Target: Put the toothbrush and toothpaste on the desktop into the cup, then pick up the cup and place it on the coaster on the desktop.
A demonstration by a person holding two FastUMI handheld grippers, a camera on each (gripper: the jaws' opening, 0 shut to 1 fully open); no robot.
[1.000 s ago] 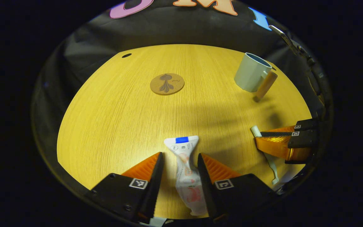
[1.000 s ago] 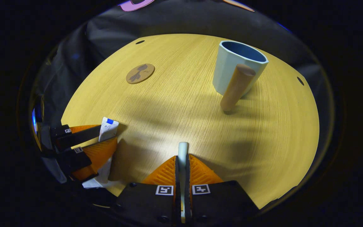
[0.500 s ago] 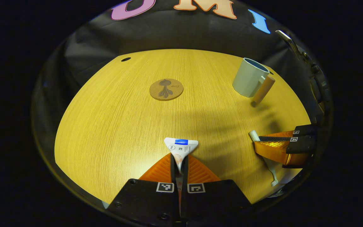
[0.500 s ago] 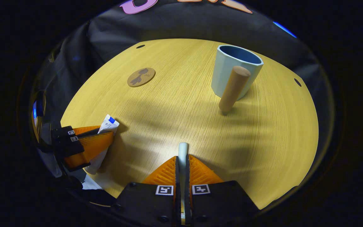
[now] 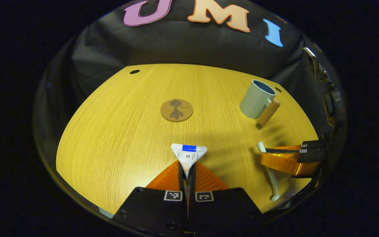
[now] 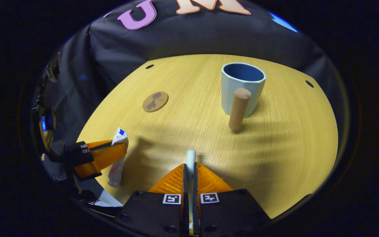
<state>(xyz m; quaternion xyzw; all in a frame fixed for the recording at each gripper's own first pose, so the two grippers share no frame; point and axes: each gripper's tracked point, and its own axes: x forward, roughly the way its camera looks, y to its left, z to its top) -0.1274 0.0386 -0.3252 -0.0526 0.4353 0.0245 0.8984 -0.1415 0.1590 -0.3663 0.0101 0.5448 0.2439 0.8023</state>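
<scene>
The toothpaste (image 5: pixel 189 154) is pinched between both fingers of the left gripper (image 5: pixel 187 171), above the desktop (image 5: pixel 120 125); the toothbrush (image 6: pixel 191 158) is clamped the same way in the right gripper (image 6: pixel 190 171); the cup (image 6: pixel 242 87) stands upright further ahead, well apart from the coaster (image 5: pixel 176 110).

Right hand-held gripper (image 6: pixel 189 171) clamps toothbrush (image 6: pixel 190 157); cup (image 6: pixel 242 86) upright beyond; coaster (image 6: pixel 155 101) far left.

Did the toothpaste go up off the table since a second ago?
Yes. In the right gripper view the toothpaste hangs upright from the left gripper, lifted off the table; a second ago it lay flat there.
</scene>
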